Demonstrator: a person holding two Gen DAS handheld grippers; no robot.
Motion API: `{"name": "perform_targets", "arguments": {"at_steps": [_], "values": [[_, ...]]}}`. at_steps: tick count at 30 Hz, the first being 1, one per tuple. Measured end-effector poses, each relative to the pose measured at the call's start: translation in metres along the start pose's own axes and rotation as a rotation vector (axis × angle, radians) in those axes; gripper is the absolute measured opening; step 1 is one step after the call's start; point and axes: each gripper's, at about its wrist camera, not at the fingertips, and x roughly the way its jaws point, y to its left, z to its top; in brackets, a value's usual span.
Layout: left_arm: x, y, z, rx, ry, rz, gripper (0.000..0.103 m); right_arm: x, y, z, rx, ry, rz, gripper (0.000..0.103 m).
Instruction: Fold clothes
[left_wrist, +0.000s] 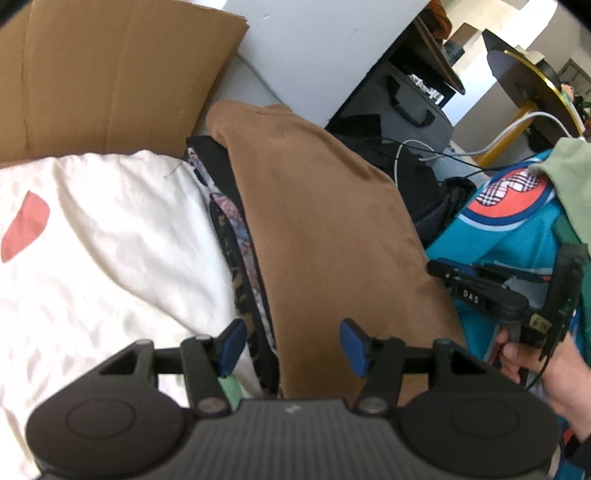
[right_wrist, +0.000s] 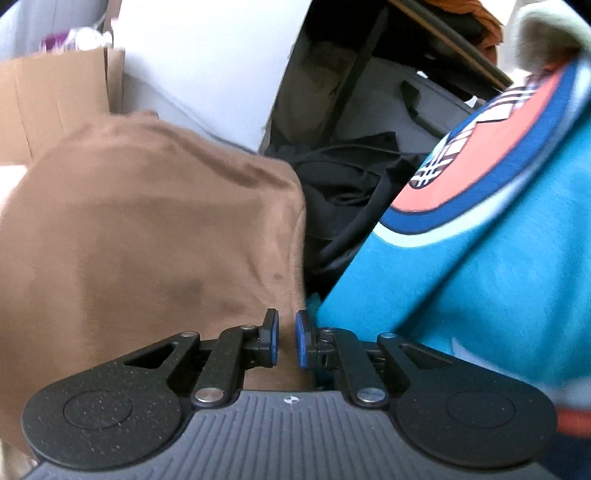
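A brown folded garment (left_wrist: 325, 221) lies on a stack, over a dark patterned garment (left_wrist: 236, 240). My left gripper (left_wrist: 291, 347) hovers open just above the brown garment's near end, pads wide apart with nothing between them. At the brown garment's right edge, my right gripper (left_wrist: 437, 266) is held by a hand (left_wrist: 535, 365). In the right wrist view my right gripper (right_wrist: 287, 339) shows only a narrow gap between its blue pads, with the brown garment (right_wrist: 147, 221) behind and no cloth pinched. A teal garment (right_wrist: 480, 277) with a red and blue round print lies to the right.
A white cloth (left_wrist: 92, 240) with a red patch lies left of the stack. Brown cardboard (left_wrist: 110, 74) stands behind it. Black clothing and cables (left_wrist: 417, 177) fill the gap between the brown and teal garments. A pale green garment (left_wrist: 569, 177) sits on the teal one.
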Motion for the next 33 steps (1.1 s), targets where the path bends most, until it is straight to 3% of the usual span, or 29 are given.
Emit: {"name": "perform_targets", "arguments": {"at_steps": [6,10,14,16,18,19,21,24,28,30,33], "values": [[0.001,-0.005,-0.013,0.023,0.024,-0.031,0.053,-0.009,0.012,-0.024,0.044,0.020,0.020,0.019],[-0.001,-0.001,-0.025,0.029,0.049,-0.019,0.053,-0.015,0.009,-0.043,0.026,0.027,0.011,0.026],[-0.006,0.007,-0.034,0.022,0.075,0.005,0.053,-0.024,0.004,-0.051,0.041,0.031,0.007,0.026],[-0.010,0.009,-0.037,0.032,0.082,0.023,0.054,-0.029,0.002,-0.054,0.049,0.033,0.005,0.027],[-0.014,0.011,-0.040,0.040,0.093,0.043,0.062,-0.034,0.000,-0.056,0.059,0.034,0.007,0.028],[-0.016,0.011,-0.041,0.044,0.099,0.053,0.065,-0.037,0.000,-0.056,0.065,0.033,0.011,0.033],[-0.022,0.014,-0.042,0.041,0.103,0.093,0.082,-0.042,-0.001,-0.055,0.079,0.032,0.020,0.044],[-0.034,0.020,-0.037,-0.004,0.108,0.154,0.090,-0.048,-0.002,-0.048,0.114,0.039,0.045,0.056],[-0.056,0.024,-0.025,-0.055,0.112,0.221,0.097,-0.055,-0.003,-0.032,0.174,0.057,0.088,0.072],[-0.068,0.022,-0.016,-0.067,0.109,0.251,0.098,-0.060,-0.004,-0.025,0.212,0.068,0.107,0.075],[-0.096,0.022,-0.001,-0.078,0.085,0.259,0.099,-0.066,-0.004,-0.014,0.250,0.115,0.126,0.085]]}}
